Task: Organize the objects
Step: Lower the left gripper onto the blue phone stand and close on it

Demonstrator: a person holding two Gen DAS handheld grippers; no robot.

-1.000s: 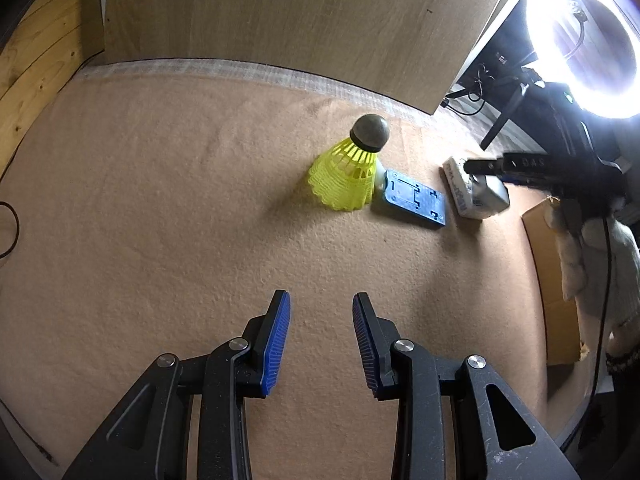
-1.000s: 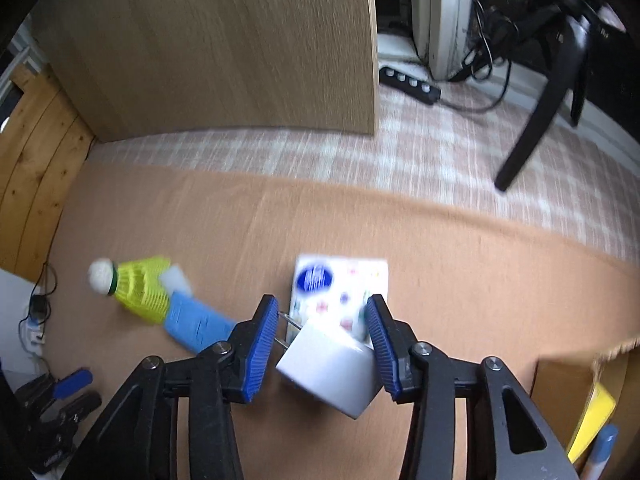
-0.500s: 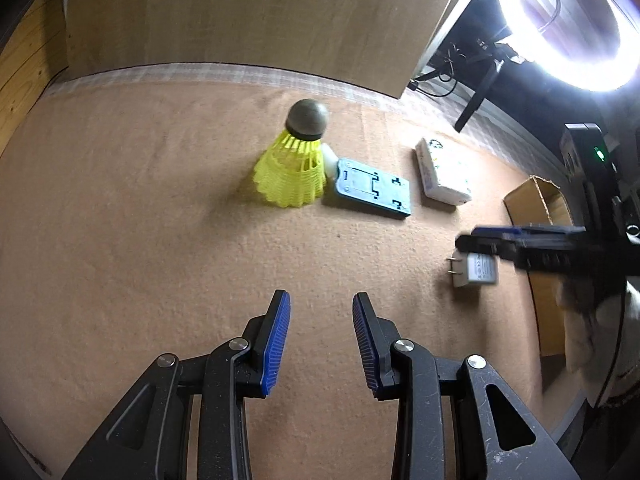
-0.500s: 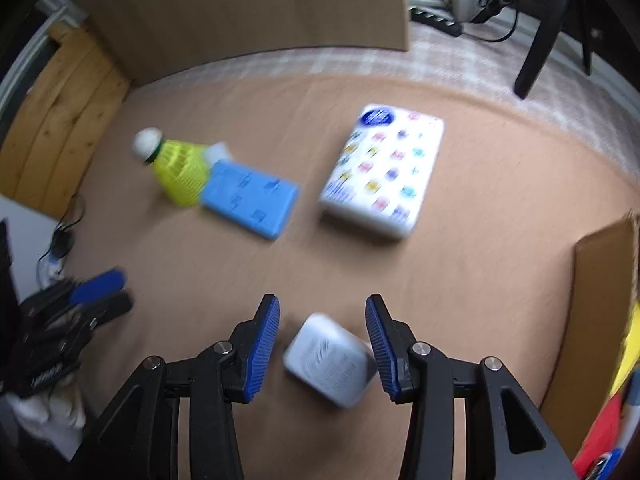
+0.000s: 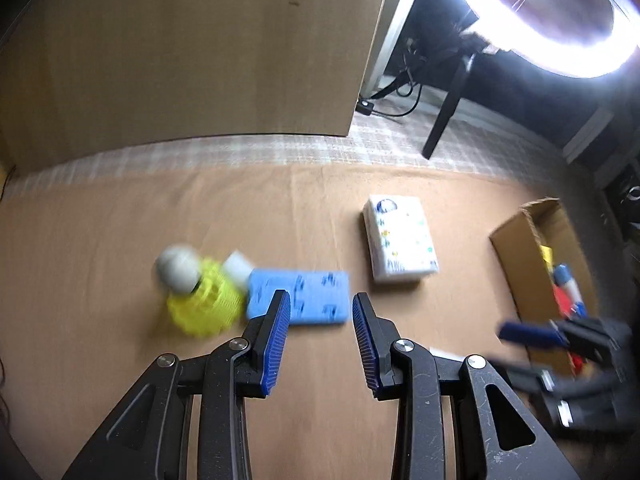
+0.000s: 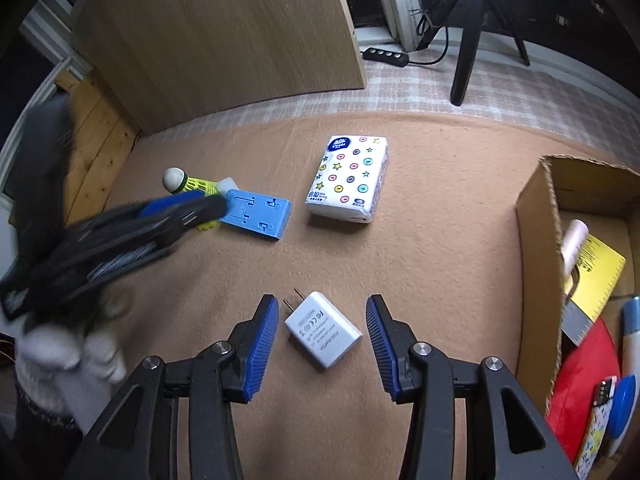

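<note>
Right gripper [image 6: 322, 334] released, fingers straddling but clear of the white charger [image 6: 323, 328] lying on the mat [image 6: 440, 248]. Left gripper [image 5: 318, 334] released, empty, above the blue holder [image 5: 298, 298].

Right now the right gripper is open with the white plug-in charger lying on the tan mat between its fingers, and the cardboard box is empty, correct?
Not quite: the cardboard box is not empty. The right wrist view shows a yellow ruler, a red item and other things inside. The rest holds: the right gripper is open, with the white plug-in charger on the tan mat between its fingers.
</note>
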